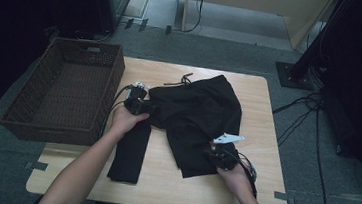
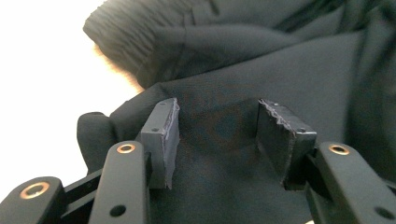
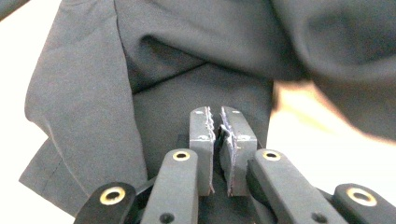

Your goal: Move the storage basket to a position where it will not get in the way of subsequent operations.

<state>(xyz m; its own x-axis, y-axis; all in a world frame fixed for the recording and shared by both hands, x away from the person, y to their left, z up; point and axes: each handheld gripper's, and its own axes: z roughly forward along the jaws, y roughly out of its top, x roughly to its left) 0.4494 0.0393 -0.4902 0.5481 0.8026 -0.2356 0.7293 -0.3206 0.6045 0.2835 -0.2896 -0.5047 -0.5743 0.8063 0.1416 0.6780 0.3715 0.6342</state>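
Note:
A black garment (image 1: 198,113) with an elastic waistband and a drawstring lies crumpled on the wooden table (image 1: 265,115). One leg (image 1: 129,152) stretches toward the front edge. My left gripper (image 1: 149,109) rests at the garment's left edge. In the left gripper view its jaws (image 2: 217,126) stand apart over the dark cloth (image 2: 243,60) without pressing it. My right gripper (image 1: 214,148) sits at the garment's lower right corner. In the right gripper view its pads (image 3: 218,116) are closed together, and a thin dark fold of cloth (image 3: 187,65) seems pinched between them.
A dark woven basket (image 1: 113,78) stands at the table's left side, close to my left hand. Bare tabletop shows to the right of the garment and along the front edge. Cables (image 1: 303,114) run over the floor on the right.

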